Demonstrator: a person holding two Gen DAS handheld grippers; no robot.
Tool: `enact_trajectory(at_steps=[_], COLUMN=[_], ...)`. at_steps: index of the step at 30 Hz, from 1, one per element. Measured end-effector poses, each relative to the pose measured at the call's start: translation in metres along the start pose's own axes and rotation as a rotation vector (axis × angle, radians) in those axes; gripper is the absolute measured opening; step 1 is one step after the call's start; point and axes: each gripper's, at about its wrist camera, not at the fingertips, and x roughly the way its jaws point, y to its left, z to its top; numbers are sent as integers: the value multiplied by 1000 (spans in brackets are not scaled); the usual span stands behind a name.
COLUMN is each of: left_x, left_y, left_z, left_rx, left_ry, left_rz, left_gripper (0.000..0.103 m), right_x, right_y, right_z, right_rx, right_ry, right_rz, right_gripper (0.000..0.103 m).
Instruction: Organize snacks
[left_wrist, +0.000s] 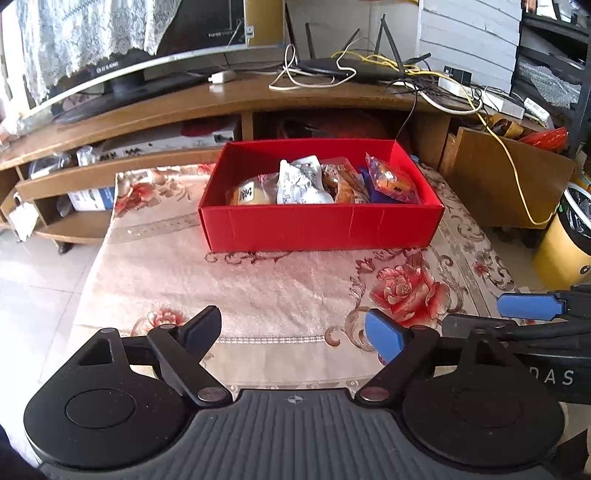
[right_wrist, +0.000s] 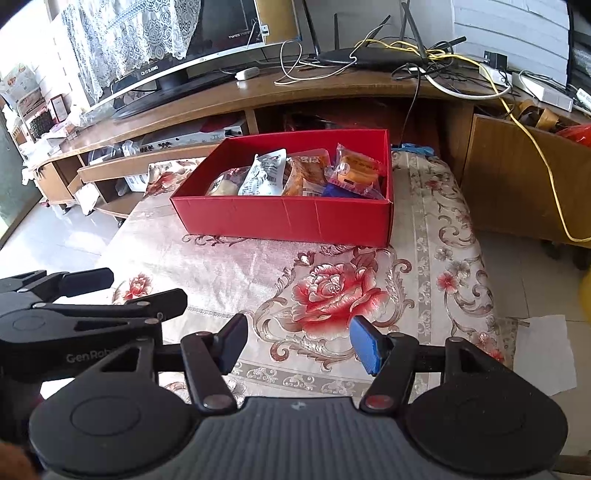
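A red cardboard box stands open on a table under a floral cloth. Inside lie several snack packets: a white one, a brown one, an orange one in clear wrap and a pale bun. My left gripper hovers over the cloth short of the box, open and holding nothing. My right gripper hangs beside it on the right, also open and bare. Each shows at the edge of the other's view.
Behind the table runs a wooden TV stand with a television, a router and tangled cables. A wooden cabinet and a yellow bin stand to the right. A white sheet lies on the tiled floor.
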Motion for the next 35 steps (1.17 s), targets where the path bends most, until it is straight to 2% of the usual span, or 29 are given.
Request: enact_trajectory(at_steps=[10,14,23,28,35], left_x=[-3,0,-5,-9,-12], left_y=[-3,-1,-5,-4,-1], left_z=[0,-3,-3,-1,1], left_rx=[10,-27,43,42,29], left_ry=[-6,11,-57,-80,-97], left_rz=[71,63,67,65,75], left_gripper=[95,84,84,86,94], right_x=[0,1,2,1,-1], right_y=[0,5,3,-1,-5], right_z=[0,-1,0,1,2], right_rx=[-7,-28,-10,11,39], right_ry=[2,2,-3,-10,-24], right_rz=[12,34,36,37,26], right_gripper=[59,59,59,61,64])
